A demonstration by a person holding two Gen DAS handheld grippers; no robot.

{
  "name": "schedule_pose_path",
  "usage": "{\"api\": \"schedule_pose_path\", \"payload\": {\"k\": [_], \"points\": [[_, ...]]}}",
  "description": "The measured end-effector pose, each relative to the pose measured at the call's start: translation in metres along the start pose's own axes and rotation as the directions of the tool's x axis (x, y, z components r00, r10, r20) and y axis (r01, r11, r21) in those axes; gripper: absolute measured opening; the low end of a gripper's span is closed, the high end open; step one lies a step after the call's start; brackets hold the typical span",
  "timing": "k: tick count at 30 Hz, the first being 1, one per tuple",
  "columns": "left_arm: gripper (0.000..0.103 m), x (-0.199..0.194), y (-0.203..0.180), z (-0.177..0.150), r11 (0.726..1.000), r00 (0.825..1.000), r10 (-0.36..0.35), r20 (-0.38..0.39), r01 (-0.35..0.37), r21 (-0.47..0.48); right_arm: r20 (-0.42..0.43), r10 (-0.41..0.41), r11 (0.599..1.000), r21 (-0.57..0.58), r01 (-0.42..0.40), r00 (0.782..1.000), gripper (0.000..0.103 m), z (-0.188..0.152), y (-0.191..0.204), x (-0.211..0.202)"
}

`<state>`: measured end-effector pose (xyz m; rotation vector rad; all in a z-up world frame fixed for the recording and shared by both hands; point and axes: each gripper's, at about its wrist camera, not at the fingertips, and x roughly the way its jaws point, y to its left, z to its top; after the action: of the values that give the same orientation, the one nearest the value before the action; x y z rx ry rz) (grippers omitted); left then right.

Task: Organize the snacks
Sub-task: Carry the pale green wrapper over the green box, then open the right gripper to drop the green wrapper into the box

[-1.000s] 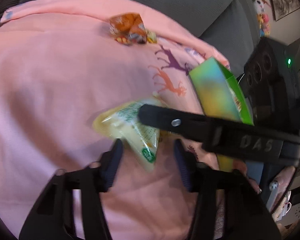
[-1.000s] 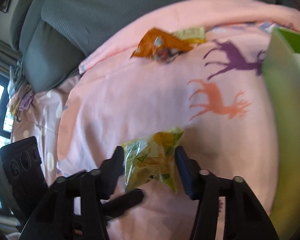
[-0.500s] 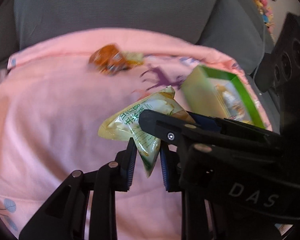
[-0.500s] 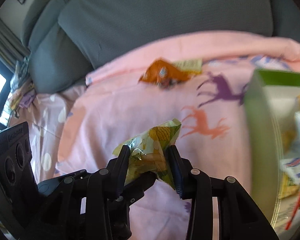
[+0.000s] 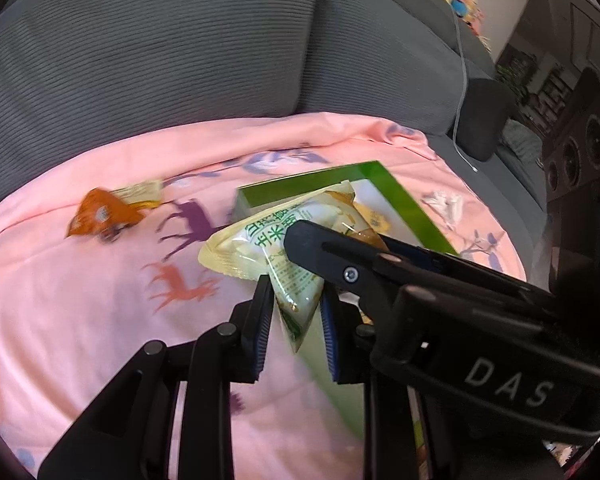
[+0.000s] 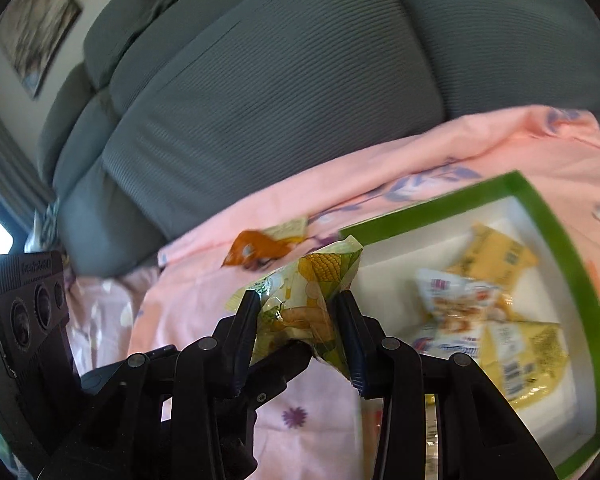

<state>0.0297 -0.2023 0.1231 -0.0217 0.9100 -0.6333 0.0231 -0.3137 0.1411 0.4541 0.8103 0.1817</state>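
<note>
Both grippers grip one yellow-green corn snack packet [image 5: 284, 248], held above the pink sheet at the near edge of the green-rimmed box [image 5: 396, 196]. My left gripper [image 5: 294, 312] is shut on the packet's lower corner. My right gripper [image 6: 300, 328] is shut on the same packet [image 6: 312, 292], and its black finger [image 5: 340, 256] crosses the left wrist view. The box [image 6: 556, 236] holds several yellow and white snack packets [image 6: 472, 304]. An orange snack packet [image 5: 100, 212] with a small pale yellow one lies on the sheet at the back left, also in the right wrist view [image 6: 256, 248].
The pink deer-print sheet [image 5: 80, 312] covers a grey sofa seat; grey back cushions [image 5: 160, 52] rise behind it. A crumpled white wrapper [image 5: 440, 202] lies right of the box. A white cable [image 5: 462, 92] hangs over the sofa at right.
Both grippers closed on the corn packet, lifted it off the sheet and carried it toward the green box, which now lies directly behind it. The box interior has come into the right wrist view.
</note>
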Motion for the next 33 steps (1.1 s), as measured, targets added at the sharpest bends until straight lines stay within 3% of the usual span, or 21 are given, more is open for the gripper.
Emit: {"api": "schedule_pose_path", "payload": {"k": [16, 24, 29, 31, 33], "points": [[0.021, 0.061, -0.055, 0.022, 0.99, 0.986, -0.097, -0.135, 0.109, 0.09, 0.01, -0.102, 0.952, 0.29, 0.095, 0.995, 0.042, 0.004, -0.089, -0.01], [0.022, 0.068, -0.062, 0.024, 0.987, 0.982, -0.121, -0.145, 0.134, 0.087, 0.005, -0.133, 0.923, 0.365, 0.122, 0.991, 0.042, 0.002, -0.107, -0.013], [0.034, 0.06, -0.056, 0.022, 0.986, 0.979, -0.15, -0.14, 0.158, 0.053, 0.013, -0.251, 0.893, 0.389, 0.226, 0.968, 0.049, 0.002, -0.112, -0.018], [0.042, 0.054, -0.052, 0.021, 0.988, 0.982, -0.143, -0.127, 0.149, 0.045, 0.018, -0.26, 0.892, 0.387, 0.233, 0.965, 0.052, 0.001, -0.113, -0.02], [0.051, 0.043, -0.045, 0.02, 0.991, 0.987, -0.125, -0.1, 0.13, 0.044, 0.036, -0.269, 0.893, 0.385, 0.236, 0.962, 0.062, 0.002, -0.111, -0.023]]}}
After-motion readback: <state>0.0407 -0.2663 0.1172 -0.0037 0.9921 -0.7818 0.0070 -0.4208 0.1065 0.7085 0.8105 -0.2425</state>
